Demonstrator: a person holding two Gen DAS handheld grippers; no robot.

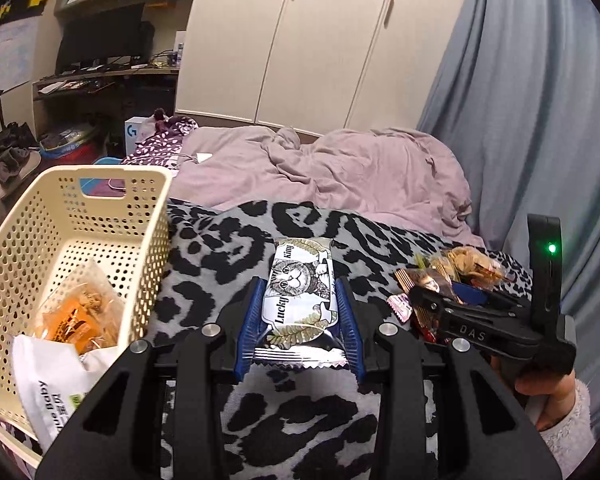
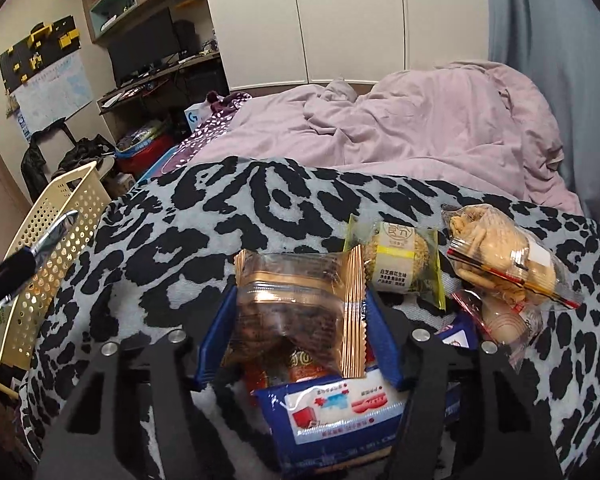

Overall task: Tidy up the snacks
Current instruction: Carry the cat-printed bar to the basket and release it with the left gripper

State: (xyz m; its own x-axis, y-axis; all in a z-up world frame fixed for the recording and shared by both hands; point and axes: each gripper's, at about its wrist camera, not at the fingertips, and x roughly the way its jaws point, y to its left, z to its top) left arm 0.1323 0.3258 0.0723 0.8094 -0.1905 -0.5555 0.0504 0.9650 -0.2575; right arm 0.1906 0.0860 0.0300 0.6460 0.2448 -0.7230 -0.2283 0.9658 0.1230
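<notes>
My left gripper [image 1: 300, 294] is shut on a white "Lucky King" packet [image 1: 300, 268] with a cat print, held just above the leopard-print blanket [image 1: 212, 248]. To its left stands a cream perforated basket [image 1: 112, 170] holding an orange snack bag [image 1: 76, 312] and a white bag [image 1: 48, 384]. My right gripper [image 2: 300, 296] is shut on a brown packet with gold edges [image 2: 296, 308], over a blue packet [image 2: 336, 412] and a red one [image 2: 300, 364]. A green-edged cake packet [image 2: 400, 264] and a clear biscuit bag [image 2: 508, 264] lie beside it.
A crumpled pink duvet [image 2: 420, 128] covers the bed beyond the blanket. A blue curtain [image 1: 520, 120] hangs at the right and white wardrobe doors [image 1: 320, 40] stand behind. A desk with a monitor [image 2: 144, 44] and floor clutter are at the left. The basket [image 2: 52, 236] sits at the blanket's left edge.
</notes>
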